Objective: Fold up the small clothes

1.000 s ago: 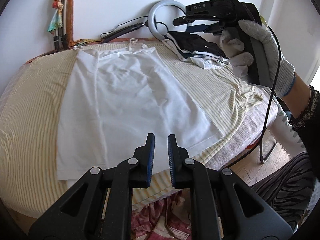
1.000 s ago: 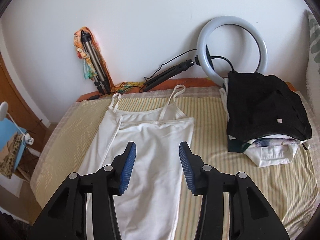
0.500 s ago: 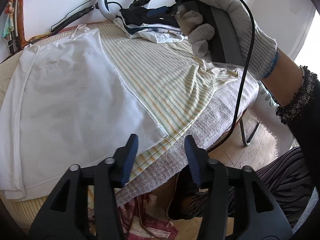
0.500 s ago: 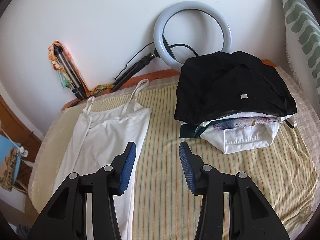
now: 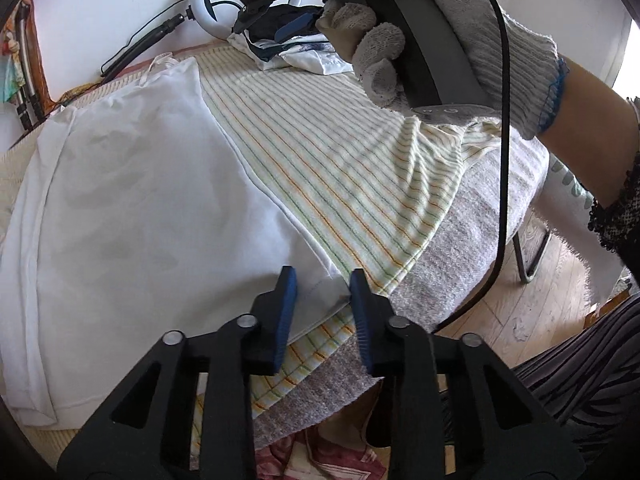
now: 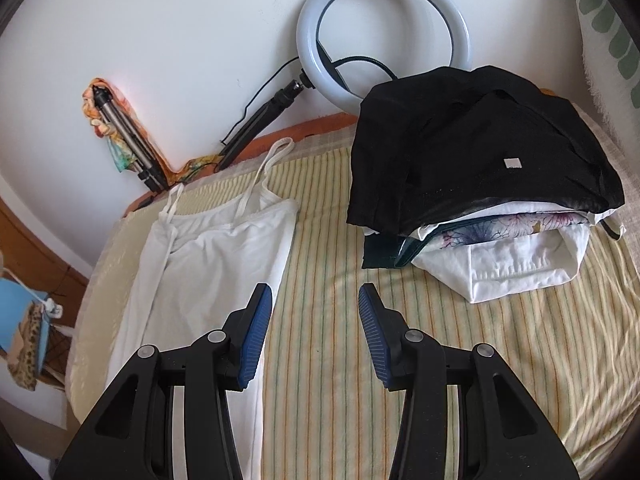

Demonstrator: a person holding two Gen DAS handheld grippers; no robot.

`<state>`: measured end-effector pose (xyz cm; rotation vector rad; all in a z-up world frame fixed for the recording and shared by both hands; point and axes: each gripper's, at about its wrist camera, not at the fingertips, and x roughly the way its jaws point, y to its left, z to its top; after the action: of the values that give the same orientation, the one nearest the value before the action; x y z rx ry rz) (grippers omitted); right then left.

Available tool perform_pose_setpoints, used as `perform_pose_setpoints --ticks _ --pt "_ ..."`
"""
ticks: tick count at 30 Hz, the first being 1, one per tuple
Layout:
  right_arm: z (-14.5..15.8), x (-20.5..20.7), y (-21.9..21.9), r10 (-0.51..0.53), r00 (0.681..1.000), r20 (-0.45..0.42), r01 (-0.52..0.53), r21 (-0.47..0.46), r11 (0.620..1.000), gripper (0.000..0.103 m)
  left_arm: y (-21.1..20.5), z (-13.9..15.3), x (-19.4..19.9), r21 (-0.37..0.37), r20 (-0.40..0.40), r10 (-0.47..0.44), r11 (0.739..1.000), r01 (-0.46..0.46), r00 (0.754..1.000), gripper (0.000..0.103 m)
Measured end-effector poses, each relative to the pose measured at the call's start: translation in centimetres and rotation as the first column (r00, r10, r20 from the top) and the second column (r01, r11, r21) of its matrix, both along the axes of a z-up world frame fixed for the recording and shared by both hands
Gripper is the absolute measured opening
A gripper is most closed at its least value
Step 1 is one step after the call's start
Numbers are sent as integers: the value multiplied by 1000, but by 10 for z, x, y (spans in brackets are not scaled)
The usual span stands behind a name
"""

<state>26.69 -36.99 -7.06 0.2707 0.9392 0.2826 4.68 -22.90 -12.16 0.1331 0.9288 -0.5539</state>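
White cotton is filling most of the left wrist view: a white strappy camisole [image 5: 132, 208] is lying flat on the striped yellow-and-cream bed cover [image 5: 352, 168], straps toward the wall. The left gripper [image 5: 322, 292] is sitting with its blue-padded jaws apart, straddling the camisole's near hem corner at the bed edge; whether the pads are touching the cloth cannot be told. A white knitted-glove hand [image 5: 460, 28] is holding the right gripper's grey handle above the cover, near a pile of folded clothes [image 5: 296, 46].

From the right wrist view, the right gripper [image 6: 314, 320] is hovering with its jaws spread wide and nothing between them, over the cover just beside the camisole's [image 6: 208, 264] side edge. The folded pile, a black garment on top [image 6: 480, 152] over white and floral pieces, is resting on the cover to the right. A white ring light [image 6: 384, 28] is leaning against the wall behind it.
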Motion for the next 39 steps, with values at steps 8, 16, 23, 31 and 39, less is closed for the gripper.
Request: perform_pose_setpoints --ticks 8,16,23,31,39 --pt "-12 35 23 7 999 -41 -5 46 999 44 24 17 6 -85 -10 32 996 -32 999 6" --pt "-38 78 47 -9 998 -60 11 40 999 44 53 30 9 -149 -24 90 984 -93 996 6" --pt "-58 95 51 -3 998 -69 11 108 994 37 63 24 12 -187 -74 108 975 -120 991 6" --pt "-36 93 64 2 999 -46 3 101 995 2 82 31 2 -213 -80 141 965 -155 987 6" --pt "-1 88 103 -2 1000 24 1 46 999 1 129 30 1 -255 -121 211 938 -235 970 6"
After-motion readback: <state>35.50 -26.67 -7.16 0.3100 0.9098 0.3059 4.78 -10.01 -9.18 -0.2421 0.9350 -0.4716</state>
